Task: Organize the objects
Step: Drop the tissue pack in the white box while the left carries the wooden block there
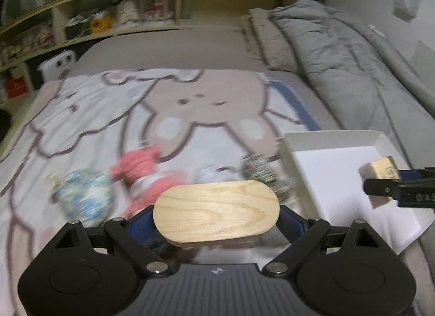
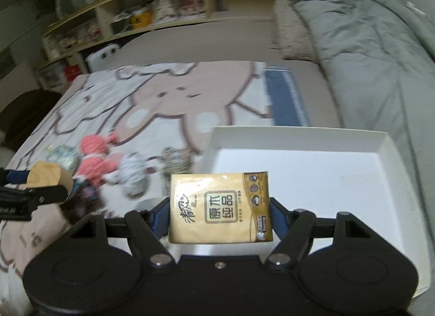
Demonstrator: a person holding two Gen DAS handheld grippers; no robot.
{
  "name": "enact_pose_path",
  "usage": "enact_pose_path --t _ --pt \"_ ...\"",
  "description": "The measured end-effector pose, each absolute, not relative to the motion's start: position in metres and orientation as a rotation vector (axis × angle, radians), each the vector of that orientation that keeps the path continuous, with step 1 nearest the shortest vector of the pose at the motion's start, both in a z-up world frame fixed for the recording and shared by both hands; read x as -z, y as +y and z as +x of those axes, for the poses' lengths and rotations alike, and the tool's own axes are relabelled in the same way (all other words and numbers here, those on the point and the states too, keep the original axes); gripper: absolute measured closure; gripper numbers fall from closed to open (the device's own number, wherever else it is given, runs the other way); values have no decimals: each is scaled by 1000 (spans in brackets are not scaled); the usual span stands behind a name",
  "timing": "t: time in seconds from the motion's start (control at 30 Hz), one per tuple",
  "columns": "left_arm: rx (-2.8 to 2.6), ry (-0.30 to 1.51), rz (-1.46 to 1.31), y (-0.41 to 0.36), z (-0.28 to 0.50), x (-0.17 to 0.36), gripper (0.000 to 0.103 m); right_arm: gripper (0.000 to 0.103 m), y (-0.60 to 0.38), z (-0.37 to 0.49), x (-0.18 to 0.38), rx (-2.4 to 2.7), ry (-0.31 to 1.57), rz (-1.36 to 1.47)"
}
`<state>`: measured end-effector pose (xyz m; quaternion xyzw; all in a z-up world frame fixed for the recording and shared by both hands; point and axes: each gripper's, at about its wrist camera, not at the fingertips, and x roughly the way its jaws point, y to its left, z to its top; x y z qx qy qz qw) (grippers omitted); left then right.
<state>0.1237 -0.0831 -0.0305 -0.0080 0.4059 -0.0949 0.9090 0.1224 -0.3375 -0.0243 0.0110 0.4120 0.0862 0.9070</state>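
Observation:
My left gripper [image 1: 216,223] is shut on an oval wooden box [image 1: 216,214] and holds it above the cartoon blanket [image 1: 108,114]; it also shows in the right wrist view [image 2: 44,177]. My right gripper [image 2: 220,218] is shut on a yellow tissue pack [image 2: 220,207] over the near left part of the white tray [image 2: 299,131]. In the left wrist view the pack [image 1: 380,169] hangs over the tray [image 1: 334,136]. A pink knitted doll [image 1: 144,169], a blue-white patterned ball [image 1: 84,193] and a dark patterned ball [image 1: 258,166] lie on the blanket.
A grey duvet [image 1: 339,52] lies folded along the right side of the bed. A wooden shelf [image 1: 176,3] with boxes runs behind the bed. A white device [image 1: 58,65] stands at the bed's far left. A striped ball [image 2: 133,174] lies beside the doll [image 2: 95,158].

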Motion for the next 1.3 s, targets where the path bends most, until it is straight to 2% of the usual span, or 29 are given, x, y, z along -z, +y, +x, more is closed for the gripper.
enact_pose_path --t 0.23,0.6,0.87,1.0,1.07,1.3 --pt "302 815 -30 -162 150 35 11 29 -391 153 22 -83 833 84" --pt "347 901 -61 -258 187 86 11 29 -427 197 33 -65 843 163" --pt "299 949 -59 -272 205 112 11 29 -425 221 57 -111 872 205" --pt "333 953 -77 -271 203 109 9 29 -421 231 67 -148 885 237" --pt "330 938 -60 -269 198 105 5 29 -420 235 70 -157 894 254" --pt "330 905 29 -260 190 91 4 29 -405 242 81 -162 917 258"
